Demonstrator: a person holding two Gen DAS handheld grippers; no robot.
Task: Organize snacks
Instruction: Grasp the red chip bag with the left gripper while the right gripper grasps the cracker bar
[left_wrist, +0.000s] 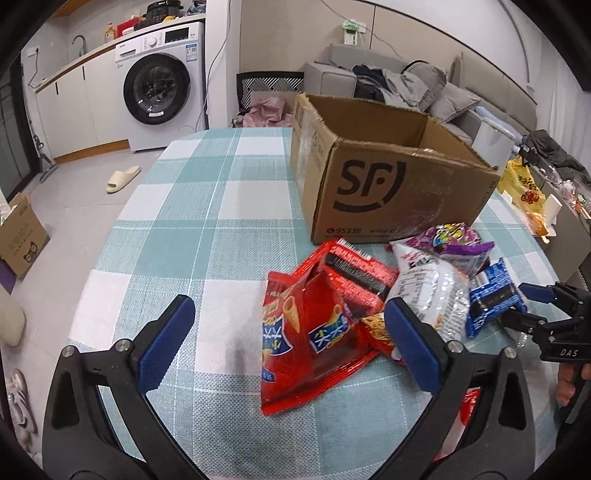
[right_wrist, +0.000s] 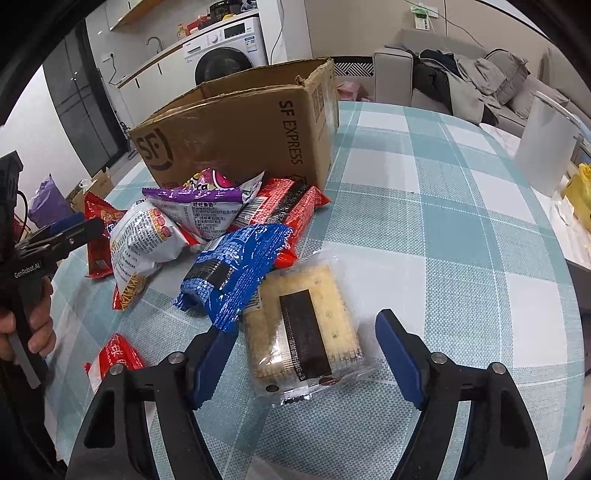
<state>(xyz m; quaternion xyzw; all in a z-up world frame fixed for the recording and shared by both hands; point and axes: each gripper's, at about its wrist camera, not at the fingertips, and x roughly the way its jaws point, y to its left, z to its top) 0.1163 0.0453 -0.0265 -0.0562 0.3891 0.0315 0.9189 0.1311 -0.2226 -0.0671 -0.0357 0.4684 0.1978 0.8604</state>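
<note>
Before the brown cardboard SF box (right_wrist: 236, 122), snack packets lie heaped.
Clear-wrapped cracker pack (right_wrist: 303, 325) points lengthwise toward the box; right gripper (right_wrist: 306, 354) gapes around it, left gripper (left_wrist: 288, 332) wide, empty.

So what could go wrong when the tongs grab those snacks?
The right tongs are open around the clear cracker pack; a hard squeeze might crumble the crackers. The blue bag lies partly over that pack, so lifting it may drag or flip the bag. The left tongs sit open over the red chip bag, which is puffy and shiny and could slip.
</note>
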